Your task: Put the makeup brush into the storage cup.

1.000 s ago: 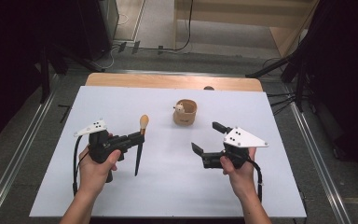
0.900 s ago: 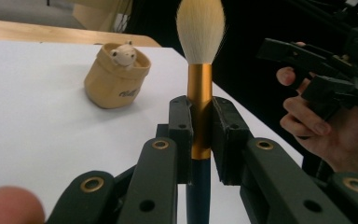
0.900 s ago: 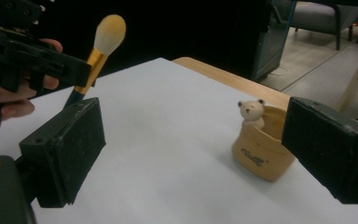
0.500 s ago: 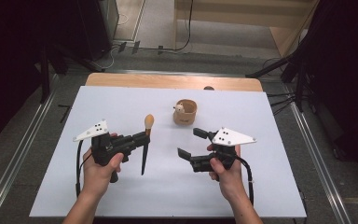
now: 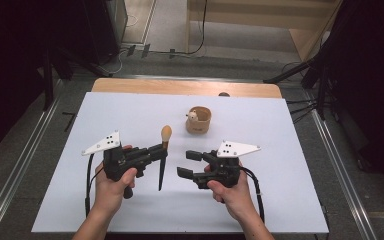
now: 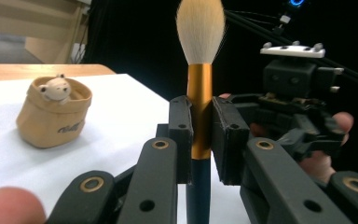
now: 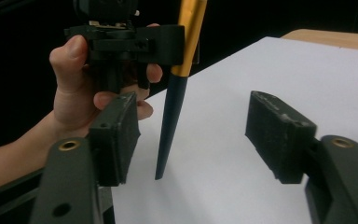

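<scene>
Makeup brush (image 5: 163,152) held upright above white table (image 5: 290,200), clamped at gold ferrule (image 6: 199,109) by left gripper (image 5: 156,150); bristles up, dark handle tip down, just clear of surface. Right gripper (image 5: 186,164) brought leftward over past second, now just beside brush handle, jaws spread wide, nothing between them. In right gripper view, handle seen ahead of open jaws, nearer left pad. Shift judged as approach for handover or second grasp on handle. Small tan cup with figurine (image 5: 198,120) left standing farther back, untouched.
</scene>
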Demonstrator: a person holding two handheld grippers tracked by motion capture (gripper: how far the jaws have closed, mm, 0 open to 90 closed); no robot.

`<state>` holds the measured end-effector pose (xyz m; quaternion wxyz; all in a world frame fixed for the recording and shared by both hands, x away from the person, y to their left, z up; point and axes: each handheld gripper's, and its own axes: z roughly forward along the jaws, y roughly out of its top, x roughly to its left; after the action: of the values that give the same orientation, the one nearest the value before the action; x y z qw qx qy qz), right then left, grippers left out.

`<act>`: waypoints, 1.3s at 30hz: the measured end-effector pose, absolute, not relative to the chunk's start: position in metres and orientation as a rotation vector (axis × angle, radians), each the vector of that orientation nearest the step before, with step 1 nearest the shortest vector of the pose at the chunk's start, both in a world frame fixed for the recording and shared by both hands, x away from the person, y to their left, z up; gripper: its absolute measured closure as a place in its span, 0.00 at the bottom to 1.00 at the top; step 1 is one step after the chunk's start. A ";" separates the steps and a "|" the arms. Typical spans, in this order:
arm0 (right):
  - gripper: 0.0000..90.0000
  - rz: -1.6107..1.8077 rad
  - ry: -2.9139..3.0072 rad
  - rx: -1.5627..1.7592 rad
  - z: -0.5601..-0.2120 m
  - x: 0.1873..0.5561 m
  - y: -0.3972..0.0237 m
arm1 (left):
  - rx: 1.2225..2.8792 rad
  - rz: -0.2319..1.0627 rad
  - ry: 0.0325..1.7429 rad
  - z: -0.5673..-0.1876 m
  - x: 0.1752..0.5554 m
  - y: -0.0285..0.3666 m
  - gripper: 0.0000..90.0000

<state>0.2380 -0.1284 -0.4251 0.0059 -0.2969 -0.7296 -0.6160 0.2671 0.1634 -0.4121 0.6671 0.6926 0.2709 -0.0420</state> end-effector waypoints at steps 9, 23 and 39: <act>0.60 -1.888 -2.197 -0.888 -0.429 0.238 -0.117 | 1.553 -0.131 0.555 -0.411 0.260 0.153 0.89; 0.77 -1.883 -2.127 -0.858 -0.430 0.241 -0.119 | 1.556 -0.157 0.518 -0.412 0.255 0.143 0.89; 0.88 -1.885 -2.130 -0.830 -0.429 0.240 -0.118 | 1.564 -0.160 0.508 -0.413 0.254 0.140 0.89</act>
<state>0.2398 -0.1176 -0.4294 0.0893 -0.2791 -0.7160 -0.6336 0.2543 0.1402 -0.4130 0.6776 0.6962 0.2260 -0.0711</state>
